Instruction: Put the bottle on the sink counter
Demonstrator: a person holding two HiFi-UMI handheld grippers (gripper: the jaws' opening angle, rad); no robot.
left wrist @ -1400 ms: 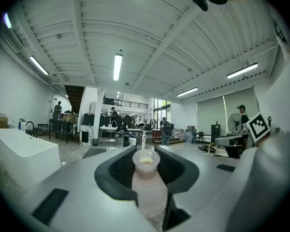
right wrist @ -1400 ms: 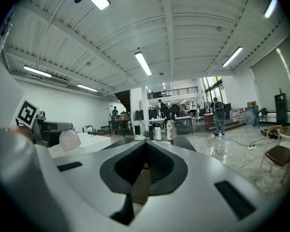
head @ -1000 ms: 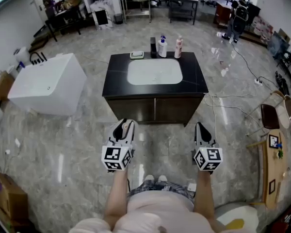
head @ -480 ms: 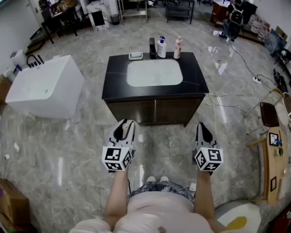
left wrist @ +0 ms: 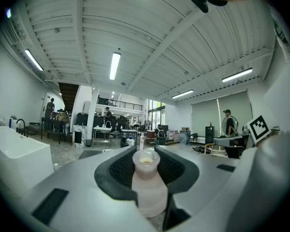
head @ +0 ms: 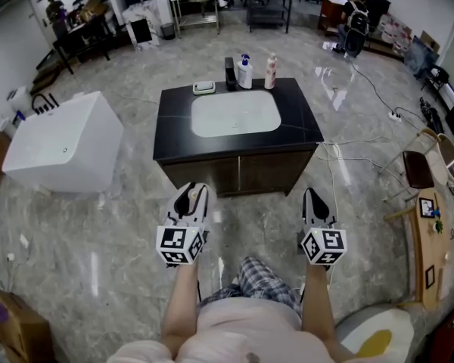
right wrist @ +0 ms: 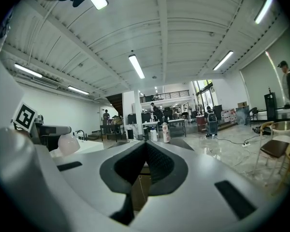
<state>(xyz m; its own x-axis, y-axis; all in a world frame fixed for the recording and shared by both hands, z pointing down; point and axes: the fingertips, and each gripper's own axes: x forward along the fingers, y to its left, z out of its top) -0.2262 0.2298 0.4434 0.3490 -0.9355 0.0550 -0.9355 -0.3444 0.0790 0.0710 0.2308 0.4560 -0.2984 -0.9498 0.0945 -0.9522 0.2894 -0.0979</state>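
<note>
My left gripper [head: 191,197] is shut on a small translucent whitish bottle [left wrist: 147,182]. The bottle lies along the jaws with its open mouth facing away from the camera. Its rounded end also shows at the left of the right gripper view, bottle [right wrist: 68,144]. My right gripper [head: 313,200] is shut, its pads meeting at the tips [right wrist: 146,142] with nothing between them. Both grippers point level, side by side, short of the black sink counter [head: 300,118] with its white basin [head: 235,113].
Along the counter's back edge stand a soap dish [head: 203,88], a dark dispenser [head: 230,72], a blue-topped pump bottle [head: 244,72] and a pink bottle [head: 271,71]. A white tub [head: 60,142] stands left, a chair [head: 420,176] and floor cables right.
The person has stepped toward the sink counter, one leg in checked trousers now forward. Both grippers moved ahead with the body; the left still holds the bottle.
</note>
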